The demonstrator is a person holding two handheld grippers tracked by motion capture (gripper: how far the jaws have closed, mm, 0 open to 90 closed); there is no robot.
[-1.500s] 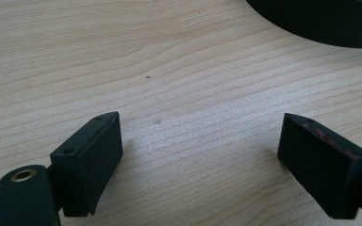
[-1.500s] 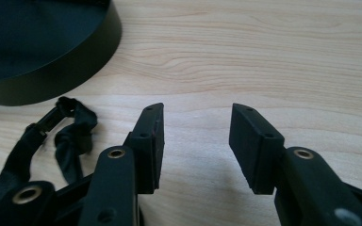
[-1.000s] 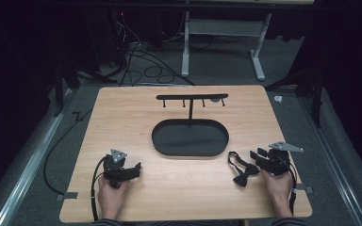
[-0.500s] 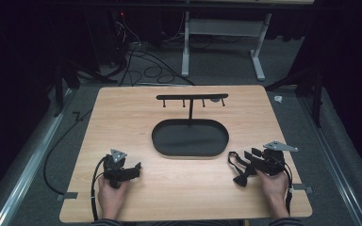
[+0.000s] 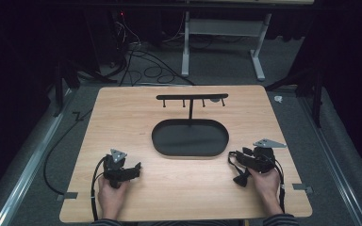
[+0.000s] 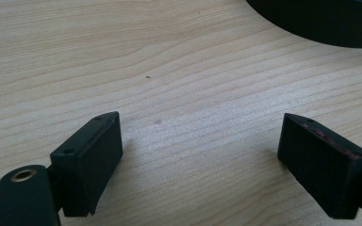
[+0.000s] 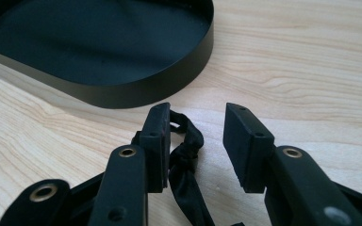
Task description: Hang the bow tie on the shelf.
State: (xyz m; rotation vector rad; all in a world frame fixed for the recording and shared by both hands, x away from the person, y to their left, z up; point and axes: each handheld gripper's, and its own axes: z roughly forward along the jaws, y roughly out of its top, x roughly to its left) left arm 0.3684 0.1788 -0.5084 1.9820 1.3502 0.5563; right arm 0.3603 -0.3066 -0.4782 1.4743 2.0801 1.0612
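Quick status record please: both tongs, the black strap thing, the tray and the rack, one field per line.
left tongs: open, jaws wide apart over bare wood, nothing between them
right tongs: open, black fabric strap lying between the jaws, not clamped
strap position: on the table, just off the tray's near right end
tray: black oval, centre of table, looks empty
rack: black bar with pegs on a post rising from the tray's far edge
table: light wood

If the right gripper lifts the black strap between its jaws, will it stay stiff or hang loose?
The black strap looks like knotted, crumpled fabric, so it will probably droop. It seems thin, likely light. The right gripper stands open around it, so the strap may slip aside.
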